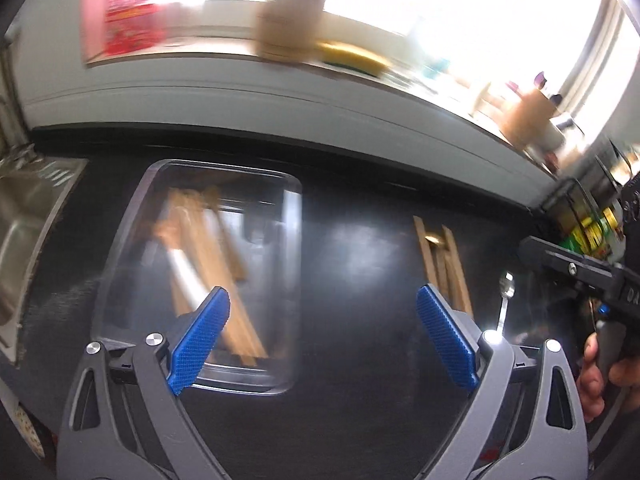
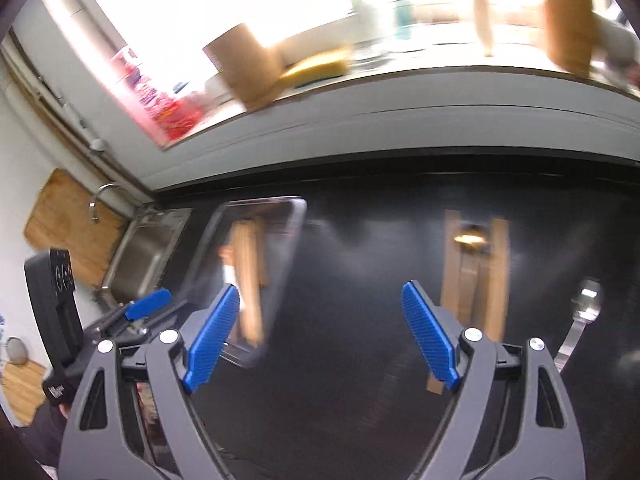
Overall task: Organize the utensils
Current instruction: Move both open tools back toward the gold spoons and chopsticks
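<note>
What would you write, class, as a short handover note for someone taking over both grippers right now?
Left gripper: open, empty.
Right gripper: open, empty.
Clear tray, on the dark counter beside the sink, already holds wooden utensils.
Left on the counter: a group of wooden pieces with something brass-coloured among them, too blurred to name, and a metal spoon to their right.
Remaining: move those into the tray.
</note>
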The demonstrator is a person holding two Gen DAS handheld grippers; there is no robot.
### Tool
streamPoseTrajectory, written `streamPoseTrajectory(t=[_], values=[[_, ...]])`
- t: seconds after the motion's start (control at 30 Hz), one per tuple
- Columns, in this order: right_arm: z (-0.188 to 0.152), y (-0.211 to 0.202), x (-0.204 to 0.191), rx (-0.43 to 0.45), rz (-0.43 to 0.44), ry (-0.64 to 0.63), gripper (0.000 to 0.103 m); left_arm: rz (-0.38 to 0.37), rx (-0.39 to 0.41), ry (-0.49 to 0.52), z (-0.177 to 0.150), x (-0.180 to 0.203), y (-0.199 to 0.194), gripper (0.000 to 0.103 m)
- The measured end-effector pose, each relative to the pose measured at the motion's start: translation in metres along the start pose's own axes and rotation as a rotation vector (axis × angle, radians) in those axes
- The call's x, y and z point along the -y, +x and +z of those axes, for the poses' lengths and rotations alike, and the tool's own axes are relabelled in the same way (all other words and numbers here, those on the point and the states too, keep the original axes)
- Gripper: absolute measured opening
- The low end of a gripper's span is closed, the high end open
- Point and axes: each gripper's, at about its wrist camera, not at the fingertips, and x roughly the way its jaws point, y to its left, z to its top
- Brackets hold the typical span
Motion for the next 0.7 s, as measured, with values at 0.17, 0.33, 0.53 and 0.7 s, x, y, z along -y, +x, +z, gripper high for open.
streamPoseTrajectory(t=[0.17,0.33,0.53,0.7], values=[[-0.028,-0.049,0.061,0.028,-0.129,0.002,0.081,-0.017,-0.018,0.077,-0.015,0.075,0.026,0.092],[-0.048,-0.082,0.111,0.048,-0.205,0.01,0.081,-0.032,-0.037,0.152,-0.026,0.131,0.046,0.092],[-0.05,-0.082,0.13,0.048,-0.203,0.01,0.081,-0.009,-0.046,0.202,-0.027,0.158,0.059,0.092],[-0.043,-0.065,0.125,0.033,-0.198,-0.018,0.081,0.028,-0.055,0.221,-0.02,0.155,0.077,0.092]])
